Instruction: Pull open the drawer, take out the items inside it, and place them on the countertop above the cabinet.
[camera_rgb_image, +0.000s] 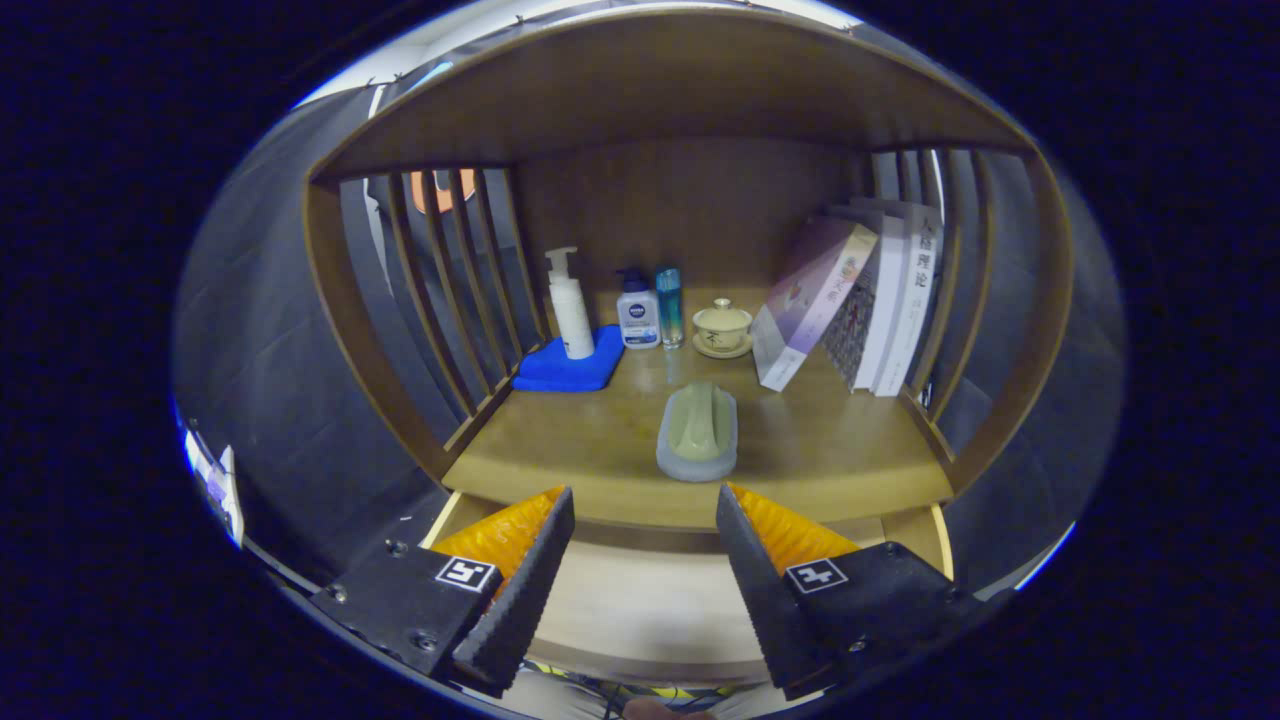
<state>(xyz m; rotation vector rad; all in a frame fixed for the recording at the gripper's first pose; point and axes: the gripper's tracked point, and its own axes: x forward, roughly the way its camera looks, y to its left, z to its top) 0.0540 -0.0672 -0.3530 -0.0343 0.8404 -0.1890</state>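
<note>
A: What are the tongs doing?

B: The gripper has its two fingers spread wide apart, gripping nothing. They hang over the pulled-out pale wooden drawer, whose light floor shows between and below them.

A: And the item from the drawer?

B: A pale green oblong object in a grey oval tray lies on the brown wooden countertop, just beyond the fingers and near the front edge. I cannot tell exactly what it is.

A: What else stands up there?

B: At the back, a white pump bottle stands on a folded blue cloth. Beside it are a smaller white bottle with a dark blue cap, then a slim teal bottle, then a cream lidded teacup on a saucer.

A: And to the right?

B: Several books lean together against the slatted wooden side wall. The nearest one tilts towards the teacup.

A: Anything left in the drawer?

B: The part of the floor I can see looks bare; the fingers hide the corners.
</note>
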